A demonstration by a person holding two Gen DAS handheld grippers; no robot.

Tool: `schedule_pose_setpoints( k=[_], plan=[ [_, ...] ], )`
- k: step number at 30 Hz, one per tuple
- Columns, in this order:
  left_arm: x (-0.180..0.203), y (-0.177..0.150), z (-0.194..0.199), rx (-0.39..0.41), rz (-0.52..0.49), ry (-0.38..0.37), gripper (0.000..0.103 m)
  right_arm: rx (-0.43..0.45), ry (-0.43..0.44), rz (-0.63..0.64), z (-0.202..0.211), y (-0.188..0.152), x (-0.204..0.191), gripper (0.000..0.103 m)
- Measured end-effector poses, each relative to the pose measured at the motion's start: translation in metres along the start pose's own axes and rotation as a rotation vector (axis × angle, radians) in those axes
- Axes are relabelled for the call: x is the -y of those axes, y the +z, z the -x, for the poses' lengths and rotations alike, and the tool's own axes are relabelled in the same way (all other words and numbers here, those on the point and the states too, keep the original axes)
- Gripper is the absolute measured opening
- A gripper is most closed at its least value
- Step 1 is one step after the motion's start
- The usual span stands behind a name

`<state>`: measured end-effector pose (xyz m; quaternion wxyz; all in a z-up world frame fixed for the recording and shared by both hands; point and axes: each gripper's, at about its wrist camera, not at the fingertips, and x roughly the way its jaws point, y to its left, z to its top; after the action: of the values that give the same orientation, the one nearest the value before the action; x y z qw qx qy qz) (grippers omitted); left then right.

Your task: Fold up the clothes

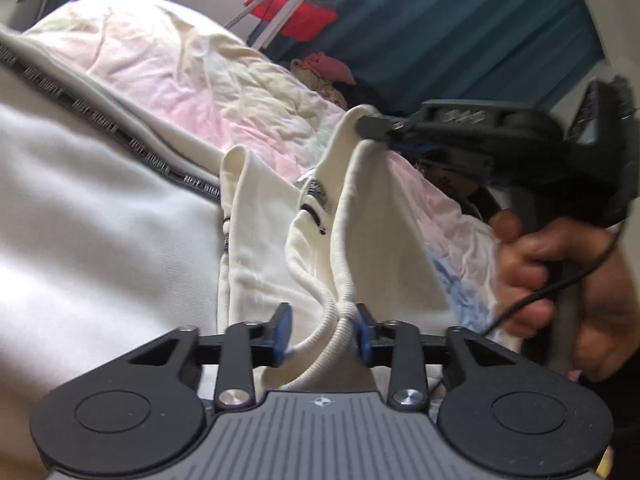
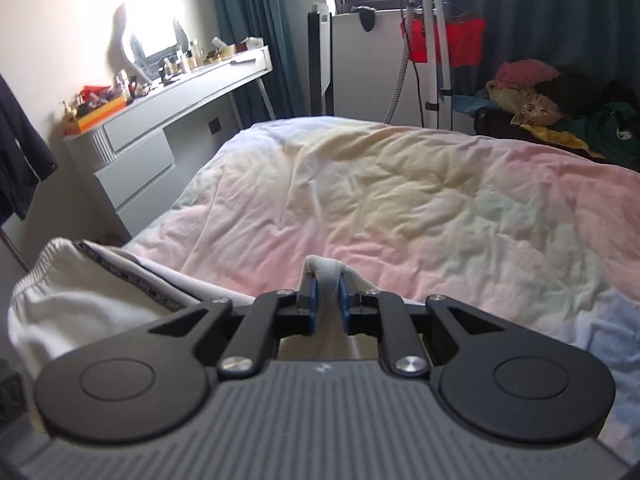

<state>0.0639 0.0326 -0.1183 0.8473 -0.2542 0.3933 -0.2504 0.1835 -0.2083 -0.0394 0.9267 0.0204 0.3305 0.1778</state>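
A white zip-up jacket (image 1: 100, 220) with a black lettered zipper tape (image 1: 132, 142) lies spread on the bed. Its ribbed hem (image 1: 332, 330) runs between the blue pads of my left gripper (image 1: 323, 330). The hem touches the right pad, the left pad stands off it, and the jaws are apart. My right gripper (image 1: 370, 128), held by a person's hand (image 1: 532, 264), is shut on a higher part of the same hem and lifts it off the bed. In the right wrist view my right gripper (image 2: 327, 300) pinches a fold of that white ribbed hem (image 2: 326, 270). More of the jacket (image 2: 80, 304) hangs at the lower left.
The pastel duvet (image 2: 400, 200) covers the bed. A grey dressing table (image 2: 160, 120) with small items stands to the left. A garment steamer stand (image 2: 434, 40) with a red garment (image 2: 460, 40) is at the back, and a pile of clothes (image 2: 560, 104) sits at the right.
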Motion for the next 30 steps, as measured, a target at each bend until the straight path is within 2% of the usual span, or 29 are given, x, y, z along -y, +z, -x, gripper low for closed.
schedule_pose_setpoints(
  k=[3, 7, 9, 13, 15, 16, 17, 18, 19, 20, 22, 24, 30],
  plan=[
    [0.0, -0.009, 0.007, -0.017, 0.031, 0.025, 0.021, -0.04, -0.001, 0.02, -0.025, -0.014, -0.011, 0.015],
    [-0.004, -0.016, -0.001, -0.069, 0.045, 0.105, 0.02, -0.093, -0.04, 0.058, -0.063, -0.044, -0.021, 0.016],
    [-0.003, -0.015, -0.005, -0.079, 0.041, 0.119, 0.021, -0.088, -0.047, 0.039, -0.073, -0.057, -0.019, 0.017],
    [0.0, -0.014, -0.003, -0.064, 0.023, 0.122, 0.027, -0.059, -0.031, -0.025, -0.064, -0.056, -0.012, 0.02],
    [0.008, -0.013, 0.001, -0.052, -0.017, 0.142, 0.028, -0.047, -0.035, -0.039, -0.052, -0.052, -0.01, 0.023],
    [0.014, -0.014, 0.005, -0.037, -0.05, 0.159, 0.03, -0.04, -0.043, -0.04, -0.044, -0.05, -0.009, 0.031],
    [0.019, -0.015, 0.01, -0.022, -0.083, 0.174, 0.032, -0.026, -0.059, -0.04, -0.034, -0.048, -0.009, 0.045],
    [0.023, -0.017, 0.015, -0.006, -0.115, 0.188, 0.032, -0.008, -0.067, -0.042, -0.022, -0.047, -0.008, 0.052],
    [0.028, -0.019, 0.02, 0.01, -0.141, 0.201, 0.034, 0.016, -0.071, -0.047, -0.01, -0.046, -0.006, 0.068],
    [0.033, -0.021, 0.027, 0.026, -0.165, 0.212, 0.039, 0.041, -0.074, -0.052, 0.002, -0.045, -0.005, 0.077],
    [0.045, -0.024, 0.039, 0.068, -0.222, 0.237, 0.048, 0.07, -0.091, -0.054, 0.025, -0.044, -0.002, 0.077],
    [0.058, -0.025, 0.052, 0.116, -0.271, 0.26, 0.067, 0.098, -0.102, -0.06, 0.052, -0.046, 0.0, 0.077],
    [0.089, -0.033, 0.082, 0.265, -0.396, 0.32, 0.093, 0.183, -0.13, -0.067, 0.132, -0.069, -0.006, 0.077]
  ],
)
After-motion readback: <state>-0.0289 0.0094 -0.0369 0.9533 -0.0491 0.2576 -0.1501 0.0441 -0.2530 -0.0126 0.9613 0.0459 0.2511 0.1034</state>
